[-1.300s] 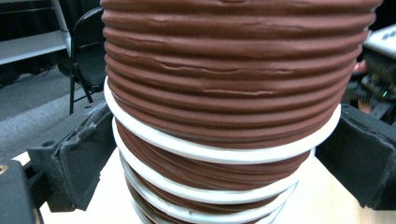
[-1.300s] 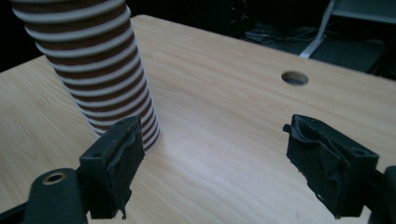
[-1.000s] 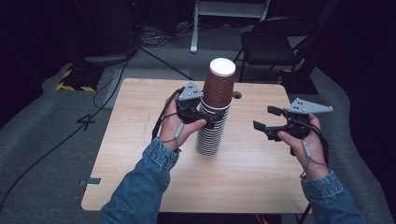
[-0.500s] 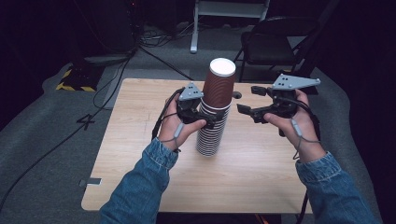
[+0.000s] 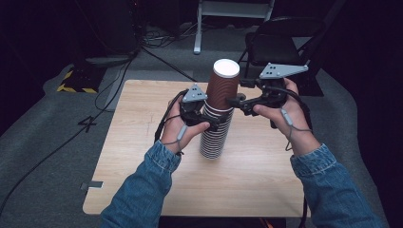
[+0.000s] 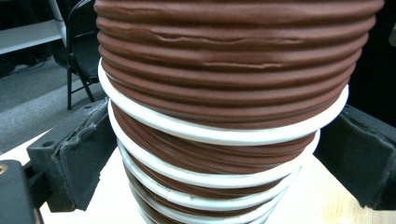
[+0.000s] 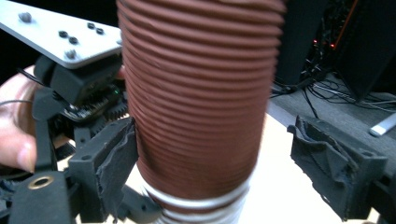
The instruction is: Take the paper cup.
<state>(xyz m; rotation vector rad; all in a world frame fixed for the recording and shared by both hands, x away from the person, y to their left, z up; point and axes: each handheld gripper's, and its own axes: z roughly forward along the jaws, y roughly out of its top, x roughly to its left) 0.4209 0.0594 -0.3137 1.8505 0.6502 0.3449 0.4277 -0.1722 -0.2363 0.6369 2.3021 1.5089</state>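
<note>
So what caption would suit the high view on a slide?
Two hand-held grippers, left gripper and right gripper, flank a tall stack of brown paper cups.

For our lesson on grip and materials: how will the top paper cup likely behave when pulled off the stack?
The top cup is probably light and its thin ribbed wall may dent under a hard squeeze. Nested in the stack, it may stick. The tall, narrow stack could tip unless the left hand-held gripper steadies it.
</note>
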